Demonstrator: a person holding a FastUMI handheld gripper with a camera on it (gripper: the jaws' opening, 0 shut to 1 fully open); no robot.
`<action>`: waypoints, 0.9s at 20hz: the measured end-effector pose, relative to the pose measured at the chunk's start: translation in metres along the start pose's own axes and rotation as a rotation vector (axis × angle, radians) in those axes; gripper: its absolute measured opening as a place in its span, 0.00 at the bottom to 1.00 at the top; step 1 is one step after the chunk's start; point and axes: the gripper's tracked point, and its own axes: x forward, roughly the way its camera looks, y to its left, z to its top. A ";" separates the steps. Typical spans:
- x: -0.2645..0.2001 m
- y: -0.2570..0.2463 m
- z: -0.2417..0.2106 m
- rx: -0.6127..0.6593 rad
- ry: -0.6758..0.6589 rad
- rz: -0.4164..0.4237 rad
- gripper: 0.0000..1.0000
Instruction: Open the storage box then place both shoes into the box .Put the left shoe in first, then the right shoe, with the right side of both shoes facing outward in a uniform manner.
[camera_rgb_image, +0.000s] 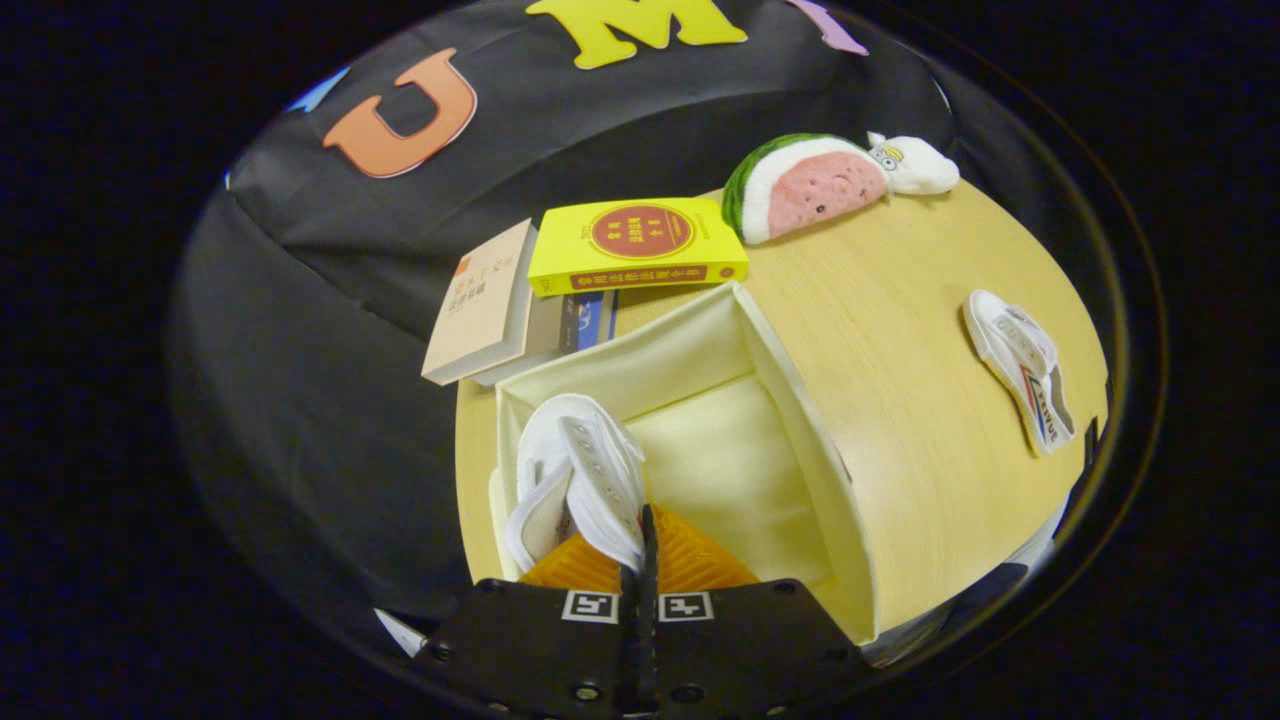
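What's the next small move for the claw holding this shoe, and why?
Probably lower a little and release: the claw is shut on the white shoe, held over the open storage box near its left wall. The other shoe waits on the table.

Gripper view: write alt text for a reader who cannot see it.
The gripper is shut on a white shoe, holding it over the open cream storage box on a wooden table. The second shoe lies beyond the box; books and a watermelon plush sit behind.
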 end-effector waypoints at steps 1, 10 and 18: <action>0.004 -0.003 0.004 0.031 -0.012 -0.005 0.00; 0.020 0.001 -0.021 0.188 -0.073 -0.011 0.00; 0.057 -0.003 -0.046 0.044 0.023 -0.059 0.00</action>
